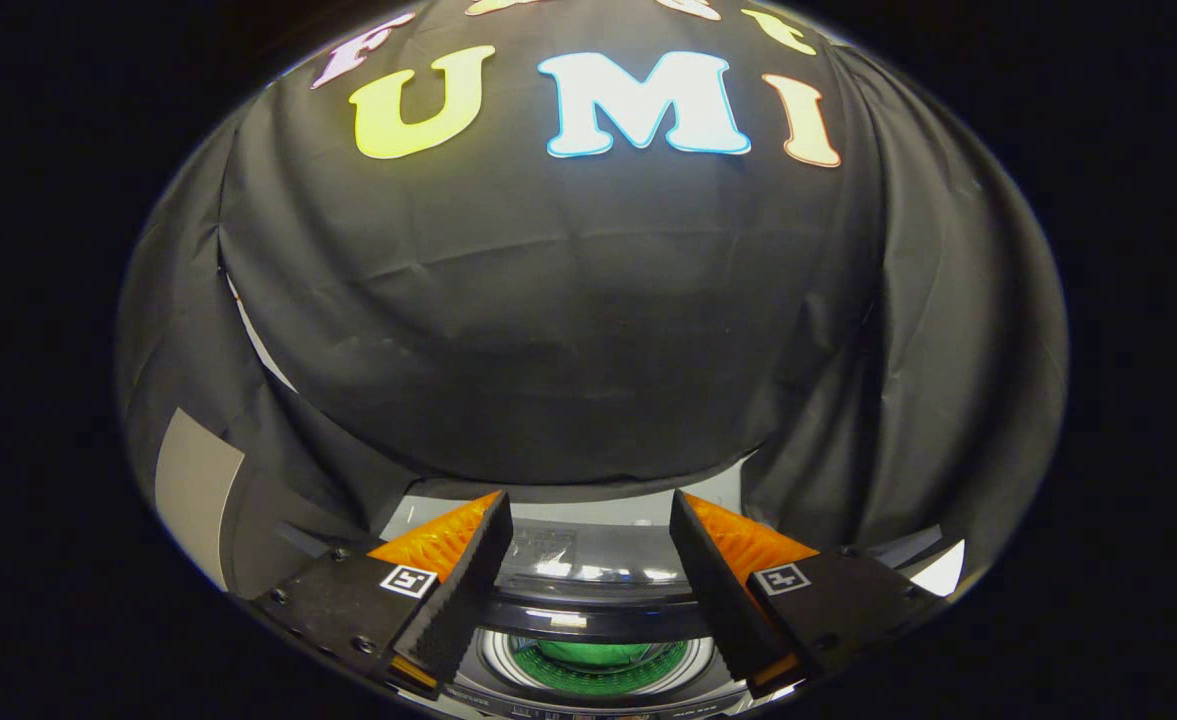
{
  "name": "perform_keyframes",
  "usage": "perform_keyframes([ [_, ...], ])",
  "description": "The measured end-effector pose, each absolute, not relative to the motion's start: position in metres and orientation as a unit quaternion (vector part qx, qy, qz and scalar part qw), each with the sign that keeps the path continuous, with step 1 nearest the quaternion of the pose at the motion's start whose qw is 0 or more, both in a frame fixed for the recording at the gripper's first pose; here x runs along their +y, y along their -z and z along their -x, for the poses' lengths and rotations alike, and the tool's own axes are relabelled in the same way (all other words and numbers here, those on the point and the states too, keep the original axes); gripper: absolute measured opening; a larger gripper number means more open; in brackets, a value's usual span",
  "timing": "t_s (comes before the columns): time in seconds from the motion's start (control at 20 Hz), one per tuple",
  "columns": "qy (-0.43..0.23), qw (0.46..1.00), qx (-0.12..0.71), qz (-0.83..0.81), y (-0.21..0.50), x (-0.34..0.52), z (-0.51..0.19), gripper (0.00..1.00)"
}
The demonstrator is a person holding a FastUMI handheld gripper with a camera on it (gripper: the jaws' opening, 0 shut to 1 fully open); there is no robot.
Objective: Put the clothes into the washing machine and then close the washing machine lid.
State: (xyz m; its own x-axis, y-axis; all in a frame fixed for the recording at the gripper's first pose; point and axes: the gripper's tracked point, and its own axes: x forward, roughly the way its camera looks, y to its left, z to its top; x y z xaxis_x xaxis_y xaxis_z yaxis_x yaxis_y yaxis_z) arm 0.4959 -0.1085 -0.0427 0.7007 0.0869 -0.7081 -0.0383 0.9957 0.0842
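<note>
Below and between my fingers stands the washing machine (598, 620), seen from above. Its round drum opening (598, 665) shows a green cloth (593, 655) lying inside. The transparent lid (588, 565) stands raised at the back of the opening, just beyond the fingertips. My gripper (588, 520) hangs above the machine, open, with a wide gap and nothing held between the fingers.
The booth's black cloth wall (588, 330) hangs close behind the machine and fills most of what lies ahead. A grey panel (193, 490) shows at the lower left, beside the cloth folds.
</note>
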Motion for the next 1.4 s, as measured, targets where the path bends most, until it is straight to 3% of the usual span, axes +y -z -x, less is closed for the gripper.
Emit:
perform_keyframes([
  [0.7, -0.041, 0.94, 0.337, -0.031, 0.044, -0.107, -0.496, 0.99],
  [1.4, -0.034, 0.979, 0.198, -0.024, 0.036, -0.108, -0.509, 0.98],
])
